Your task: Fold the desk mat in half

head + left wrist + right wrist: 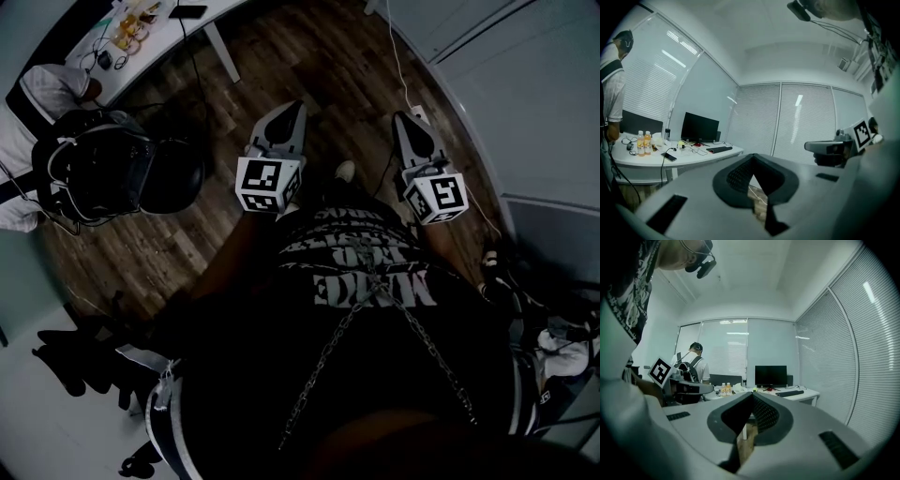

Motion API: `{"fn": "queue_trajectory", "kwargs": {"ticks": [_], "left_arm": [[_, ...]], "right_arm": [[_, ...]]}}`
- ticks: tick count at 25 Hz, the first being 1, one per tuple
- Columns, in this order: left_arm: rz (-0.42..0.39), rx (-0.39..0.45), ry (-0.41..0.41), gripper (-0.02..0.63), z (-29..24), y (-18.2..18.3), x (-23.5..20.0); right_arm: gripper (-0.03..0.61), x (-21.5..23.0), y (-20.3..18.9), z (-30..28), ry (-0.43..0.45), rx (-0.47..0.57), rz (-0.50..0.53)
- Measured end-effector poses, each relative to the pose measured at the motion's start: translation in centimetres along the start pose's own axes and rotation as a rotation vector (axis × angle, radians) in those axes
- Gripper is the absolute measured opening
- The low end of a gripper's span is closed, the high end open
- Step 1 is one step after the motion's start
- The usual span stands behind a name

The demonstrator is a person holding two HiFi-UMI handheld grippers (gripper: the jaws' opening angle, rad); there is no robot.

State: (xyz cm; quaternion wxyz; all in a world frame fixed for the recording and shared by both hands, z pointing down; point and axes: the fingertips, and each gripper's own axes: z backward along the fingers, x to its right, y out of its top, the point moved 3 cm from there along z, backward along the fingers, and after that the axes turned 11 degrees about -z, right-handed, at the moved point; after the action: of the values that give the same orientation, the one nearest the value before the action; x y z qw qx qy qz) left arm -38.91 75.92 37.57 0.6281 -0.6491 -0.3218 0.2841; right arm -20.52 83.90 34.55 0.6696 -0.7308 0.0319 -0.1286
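I hold both grippers level in front of my chest, over the wooden floor. The left gripper (292,109) (753,157) is shut, its jaws meeting with nothing between them. The right gripper (402,118) (751,395) is shut and empty too. Each shows in the other's view: the right one (828,147) at the right edge, the left one (692,388) at the left. I cannot make out a desk mat for certain. A long dark flat object (719,149) (789,393) lies on the white desk (689,158) before a monitor (700,127).
A person in a white shirt (39,92) with a black backpack (105,174) stands by the desk (155,47), which carries bottles (643,143), a phone (668,157) and cables. Window blinds (806,122) line the walls. A white cable (397,56) runs across the floor.
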Motion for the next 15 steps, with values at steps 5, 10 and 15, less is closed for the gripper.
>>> {"fn": "queue_trajectory", "kwargs": {"ticks": [5,10,15], "left_arm": [[0.042,-0.037,0.02,0.006,-4.1,-0.6,-1.7],[0.019,-0.065,0.011,0.006,-8.5,-0.7,-1.9],[0.028,-0.091,0.025,0.006,-13.9,-0.9,-1.6]], "right_arm": [[-0.002,2.4,-0.4,-4.0,0.035,-0.045,-0.019],[-0.002,6.6,-0.7,-7.3,0.054,-0.067,-0.079],[-0.002,11.6,-0.5,-9.5,0.079,-0.082,-0.083]]}}
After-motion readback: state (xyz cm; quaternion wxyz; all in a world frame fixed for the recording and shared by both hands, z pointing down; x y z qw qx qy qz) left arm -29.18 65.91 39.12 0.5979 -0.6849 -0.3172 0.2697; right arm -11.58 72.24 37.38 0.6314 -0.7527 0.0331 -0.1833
